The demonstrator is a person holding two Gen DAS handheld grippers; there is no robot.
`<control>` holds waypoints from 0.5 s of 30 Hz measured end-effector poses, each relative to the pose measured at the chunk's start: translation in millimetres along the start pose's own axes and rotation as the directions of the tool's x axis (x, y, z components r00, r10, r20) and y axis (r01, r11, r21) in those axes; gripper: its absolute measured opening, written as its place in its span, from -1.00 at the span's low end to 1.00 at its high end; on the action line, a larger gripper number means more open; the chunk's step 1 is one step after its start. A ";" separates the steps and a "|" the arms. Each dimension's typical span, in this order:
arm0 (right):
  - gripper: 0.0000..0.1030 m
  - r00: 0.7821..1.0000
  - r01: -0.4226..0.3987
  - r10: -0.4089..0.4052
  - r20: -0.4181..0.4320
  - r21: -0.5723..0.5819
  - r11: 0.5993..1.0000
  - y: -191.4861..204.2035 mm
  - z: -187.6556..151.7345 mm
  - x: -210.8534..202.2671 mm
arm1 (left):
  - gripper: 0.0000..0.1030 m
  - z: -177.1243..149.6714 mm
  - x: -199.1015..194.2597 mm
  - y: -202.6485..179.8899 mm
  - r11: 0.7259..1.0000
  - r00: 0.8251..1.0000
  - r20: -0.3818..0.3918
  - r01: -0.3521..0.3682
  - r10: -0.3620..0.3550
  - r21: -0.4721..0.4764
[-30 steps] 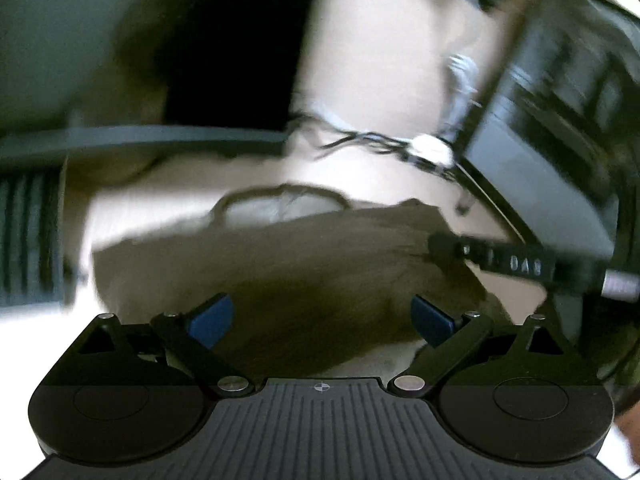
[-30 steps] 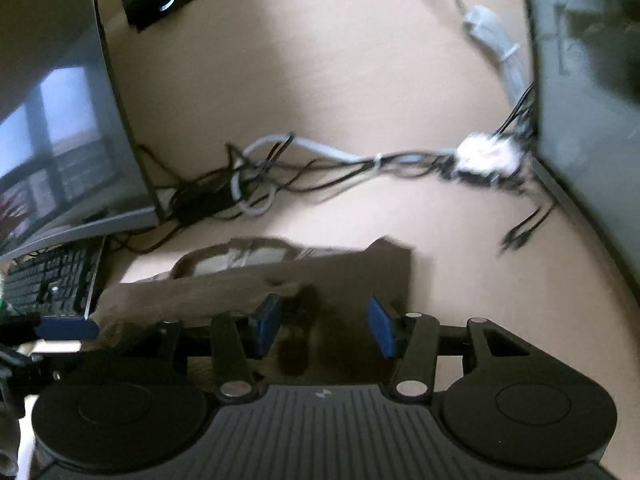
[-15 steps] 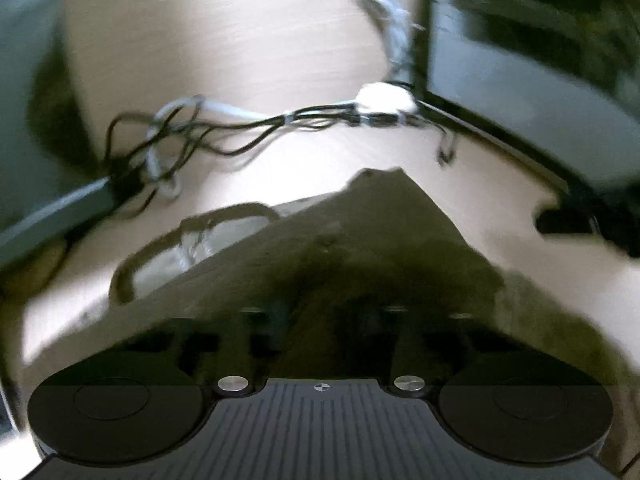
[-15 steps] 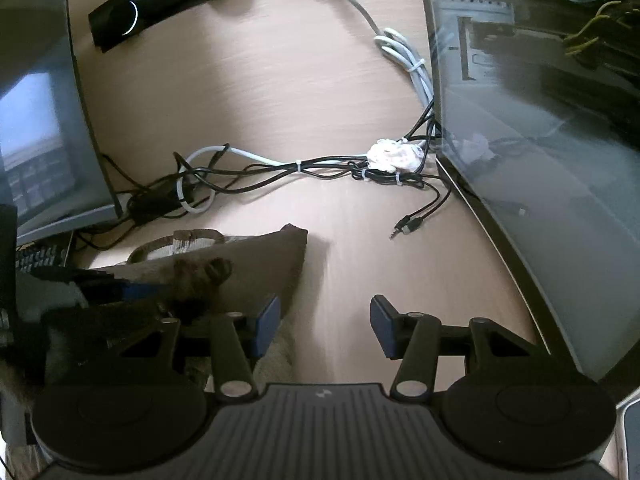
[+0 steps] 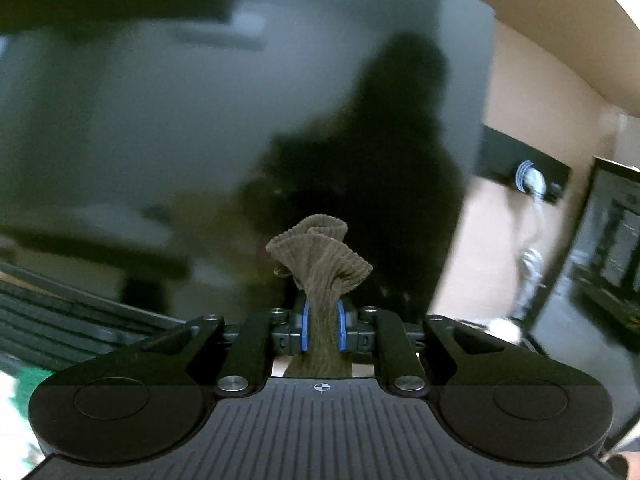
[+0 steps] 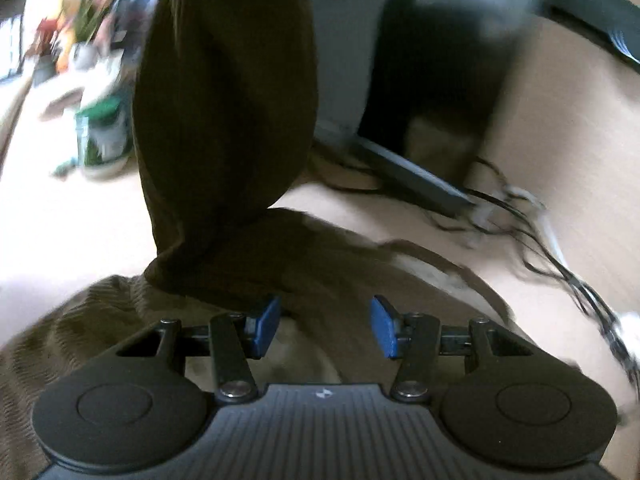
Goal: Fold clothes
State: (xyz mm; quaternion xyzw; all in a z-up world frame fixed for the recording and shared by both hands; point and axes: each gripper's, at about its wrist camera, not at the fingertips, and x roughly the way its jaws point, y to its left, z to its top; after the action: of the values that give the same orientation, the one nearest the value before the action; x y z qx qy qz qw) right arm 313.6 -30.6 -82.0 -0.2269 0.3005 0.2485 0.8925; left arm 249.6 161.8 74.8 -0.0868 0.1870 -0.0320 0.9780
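Left view: my left claw (image 5: 321, 326) pinches only a bunched edge of the brown garment (image 5: 320, 264); it could slip free. Right view: my right claw (image 6: 324, 326) gapes empty over the garment (image 6: 224, 120), whose hanging length could snag the cables (image 6: 532, 232) ahead-right on the surface (image 6: 560, 128).

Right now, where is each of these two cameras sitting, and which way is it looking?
Left wrist view: sits on the left gripper, looking along its blue-padded fingers, shut on a bunch of the brown ribbed garment, toward a dark monitor.
Right wrist view: sits on the right gripper, fingers open, looking down at the wooden desk and cables.
Shared: the brown ribbed garment, lifted at one end, the rest lying on the desk.
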 end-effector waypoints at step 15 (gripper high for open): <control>-0.73 0.983 -0.180 0.160 0.093 0.290 0.940 -16.4 30.6 14.8 | -0.72 -5.3 -11.7 49.3 0.993 0.999 -0.031 -0.046 0.042 -0.109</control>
State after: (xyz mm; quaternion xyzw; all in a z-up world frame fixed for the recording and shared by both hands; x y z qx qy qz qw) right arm 346.4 -21.8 -65.5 -0.0549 0.3223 0.2844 0.9012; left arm 238.3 210.6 65.2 -0.1357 0.2046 -0.0014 0.9694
